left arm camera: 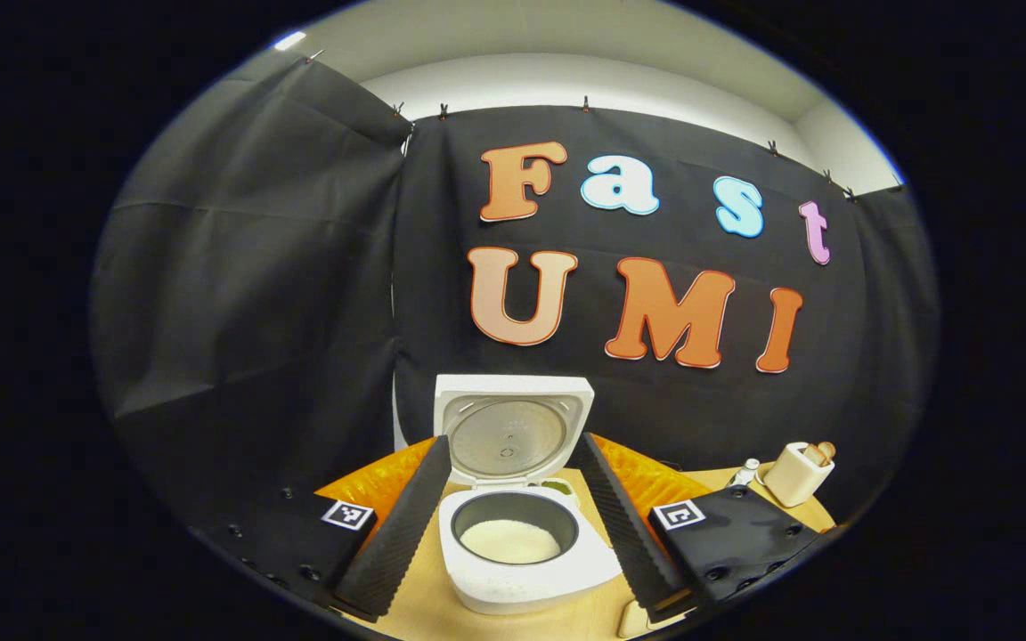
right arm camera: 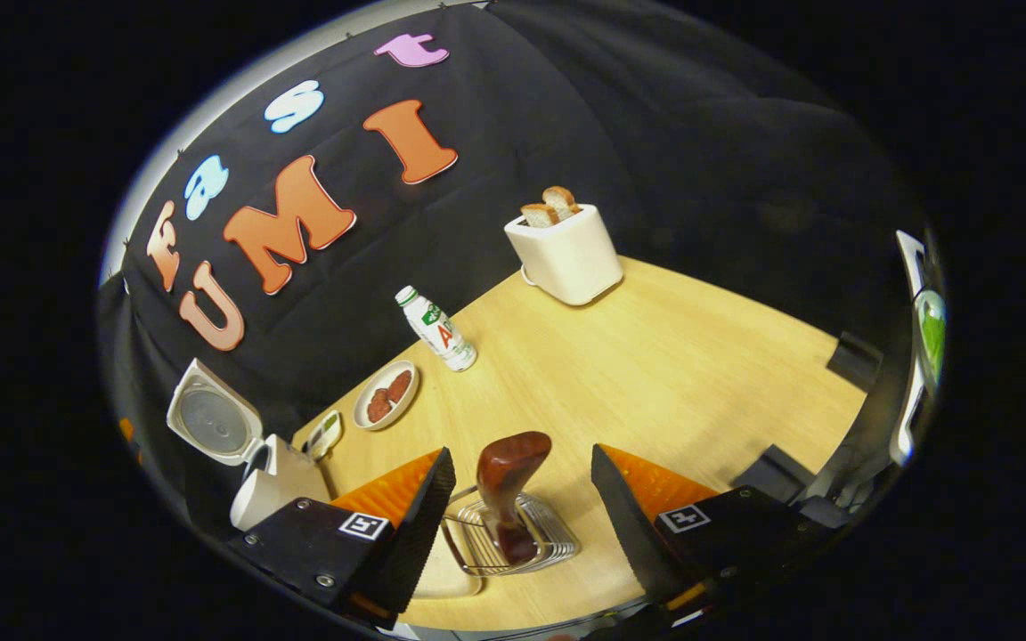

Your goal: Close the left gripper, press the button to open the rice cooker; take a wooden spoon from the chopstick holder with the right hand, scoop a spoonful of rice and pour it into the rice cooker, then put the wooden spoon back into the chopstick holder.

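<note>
the rice cooker (left arm camera: 517, 534) sits low in the centre of the left gripper view with its lid (left arm camera: 511, 429) swung up and back, so the button press is done. white rice (left arm camera: 509, 540) lies in the inner pot; whether that includes a poured spoonful i cannot tell. the left gripper (left arm camera: 511, 507) has its fingers apart, one either side of the cooker, touching nothing.

in the right gripper view the wooden spoon (right arm camera: 506, 485) stands upright in the wire chopstick holder (right arm camera: 513, 534) at the bottom centre, its rounded end up. the right gripper (right arm camera: 517, 507) is spread wide around the spoon, neither finger pressing on it. judging from that, either the spoon is about to be taken or it has just been put back; the pictures alone do not settle which.

toward the top of that view the table (right arm camera: 655, 374) carries a toaster (right arm camera: 566, 254) with bread, a small bottle (right arm camera: 435, 328) and a dish (right arm camera: 386, 394).
</note>
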### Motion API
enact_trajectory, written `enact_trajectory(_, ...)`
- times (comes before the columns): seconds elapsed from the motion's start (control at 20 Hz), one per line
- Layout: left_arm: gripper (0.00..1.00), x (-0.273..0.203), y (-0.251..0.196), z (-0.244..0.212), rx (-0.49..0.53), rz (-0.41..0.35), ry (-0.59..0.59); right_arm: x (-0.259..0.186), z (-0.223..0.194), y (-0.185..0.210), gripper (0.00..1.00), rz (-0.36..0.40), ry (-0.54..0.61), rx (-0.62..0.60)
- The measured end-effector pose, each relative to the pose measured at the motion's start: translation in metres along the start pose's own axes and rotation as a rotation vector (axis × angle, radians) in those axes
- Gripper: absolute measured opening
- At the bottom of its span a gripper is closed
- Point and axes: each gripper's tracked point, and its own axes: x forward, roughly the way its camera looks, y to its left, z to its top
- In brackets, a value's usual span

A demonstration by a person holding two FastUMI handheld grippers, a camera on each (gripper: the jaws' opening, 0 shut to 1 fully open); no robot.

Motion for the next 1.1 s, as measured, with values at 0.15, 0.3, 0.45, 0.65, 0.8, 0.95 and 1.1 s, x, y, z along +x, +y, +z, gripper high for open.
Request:
enact_trajectory(0.15, 0.99, 0.021, 0.000, 0.035, 0.018, 0.002, -0.031, -0.015, 0.017, -0.006, 0.94, -0.054, -0.039, -0.067)
enact_trajectory(0.3, 0.98, 0.045, -0.005, 0.073, 0.037, -0.003, -0.059, -0.034, 0.033, -0.008, 0.95, -0.086, -0.074, -0.123)
enact_trajectory(0.45, 0.98, 0.070, -0.009, 0.096, 0.017, -0.037, -0.012, -0.045, 0.043, 0.000, 0.95, -0.084, -0.093, -0.123)
enact_trajectory(0.65, 0.98, 0.115, -0.018, 0.104, -0.039, -0.094, 0.064, -0.057, 0.051, 0.001, 0.94, -0.086, -0.110, -0.124)
enact_trajectory(0.8, 0.99, 0.157, -0.012, 0.101, -0.052, -0.076, 0.129, -0.063, 0.057, 0.002, 0.95, -0.097, -0.115, -0.144)
enact_trajectory(0.95, 0.99, 0.197, -0.009, 0.090, -0.018, -0.060, 0.209, -0.068, 0.065, -0.001, 0.95, -0.109, -0.132, -0.144)
enact_trajectory(1.1, 0.98, 0.231, -0.008, 0.074, -0.007, -0.051, 0.277, -0.070, 0.072, -0.004, 0.95, -0.127, -0.138, -0.144)
